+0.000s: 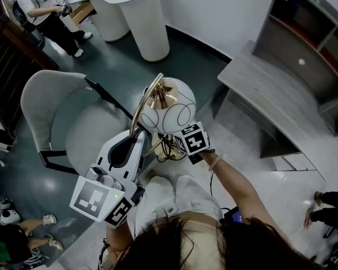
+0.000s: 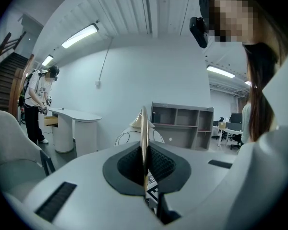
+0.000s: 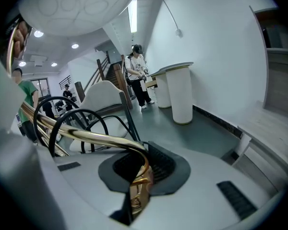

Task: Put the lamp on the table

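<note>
Open room, dark floor (image 1: 186, 61), grey chair (image 1: 56, 111) on my left, long grey tabletop (image 1: 270, 94) on my right with a shelf (image 1: 310, 32) behind it. Lamp (image 1: 169, 114) is in the air in front of me, over the floor between chair and tabletop, touching neither. Left tool (image 1: 137, 135) is clamped on the lamp's thin gold rod (image 2: 144, 133), which sits edge-on between the pads. Right tool (image 1: 170, 148) is clenched on the gold metalwork low down under the globe (image 3: 81, 4); in its view the rod curves off to the left. From the left tool the rod runs up and away from me. Tabletop lies ahead and to the right of the lamp, well apart, and the right tool is the nearer one. My guess: carry phase, next move is swing right and forward, then lower, minding the globe near the shelf
</note>
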Demonstrator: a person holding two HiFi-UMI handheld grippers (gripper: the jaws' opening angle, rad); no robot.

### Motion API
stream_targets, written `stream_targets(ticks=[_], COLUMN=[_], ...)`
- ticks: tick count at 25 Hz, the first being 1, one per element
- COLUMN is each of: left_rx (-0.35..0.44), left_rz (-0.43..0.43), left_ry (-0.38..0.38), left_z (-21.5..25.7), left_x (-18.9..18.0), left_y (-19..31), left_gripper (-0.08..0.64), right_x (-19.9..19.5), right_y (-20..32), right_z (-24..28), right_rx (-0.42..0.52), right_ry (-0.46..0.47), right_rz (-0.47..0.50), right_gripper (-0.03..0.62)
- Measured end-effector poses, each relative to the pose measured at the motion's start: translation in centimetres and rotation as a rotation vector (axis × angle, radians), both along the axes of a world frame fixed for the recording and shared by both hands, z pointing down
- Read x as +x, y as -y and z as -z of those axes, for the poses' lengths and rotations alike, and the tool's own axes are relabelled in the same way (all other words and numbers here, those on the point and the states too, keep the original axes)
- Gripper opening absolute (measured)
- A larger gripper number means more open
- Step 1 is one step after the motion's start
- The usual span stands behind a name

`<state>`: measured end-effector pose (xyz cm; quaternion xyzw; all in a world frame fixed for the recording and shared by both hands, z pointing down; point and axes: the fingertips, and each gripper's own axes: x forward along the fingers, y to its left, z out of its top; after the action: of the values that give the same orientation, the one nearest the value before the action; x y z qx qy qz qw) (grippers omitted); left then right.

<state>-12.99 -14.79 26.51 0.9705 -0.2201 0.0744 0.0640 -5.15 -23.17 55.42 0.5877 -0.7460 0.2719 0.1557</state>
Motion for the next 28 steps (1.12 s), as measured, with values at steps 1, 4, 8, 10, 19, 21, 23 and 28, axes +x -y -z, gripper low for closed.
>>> stream_targets(ticks=[1, 4, 8, 10, 19, 21, 23, 28], left_rx=[-0.001, -0.008, -0.016, -0.016, -0.022, -0.028, -0.033, -0.030], left_rz=[-0.011, -0.045, -0.108, -0.144, -0.269, -0.287, -0.302, -0.327], left_ry=[0.000, 0.000, 0.012, 0.016, 0.014, 0.018, 0.025, 0.035], left_z=[0.0, -0.1, -0.1, -0.1, -0.7, -0.8, -0.9, -0.9], left_x=[0.5, 2.2, 4.4, 5.5, 9.9, 10.9, 11.8, 14.3], left_y=[-0.2, -0.9, -1.7, -2.0, -3.5, -3.7, -3.8, -3.2], left_gripper=[0.009, 0.009, 0.009, 0.009, 0.009, 0.009, 0.009, 0.009], right_x=[0.6, 2.6, 5.1, 6.3, 11.8, 12.9, 14.0, 16.7], right_y=[-0.3, -1.2, -2.5, -3.1, -5.7, -6.1, -6.4, -6.3], right_z=[-0.1, 0.1, 0.0, 0.0, -0.6, -0.7, -0.8, -0.9], right_rx=[-0.002, 0.000, -0.005, -0.007, -0.010, -0.014, -0.018, -0.019], right_ry=[0.002, 0.001, 0.008, 0.012, 0.012, 0.013, 0.013, 0.014], right_rz=[-0.009, -0.042, -0.103, -0.139, -0.267, -0.285, -0.299, -0.324], right_gripper=[0.038, 0.038, 0.038, 0.038, 0.040, 0.040, 0.040, 0.040])
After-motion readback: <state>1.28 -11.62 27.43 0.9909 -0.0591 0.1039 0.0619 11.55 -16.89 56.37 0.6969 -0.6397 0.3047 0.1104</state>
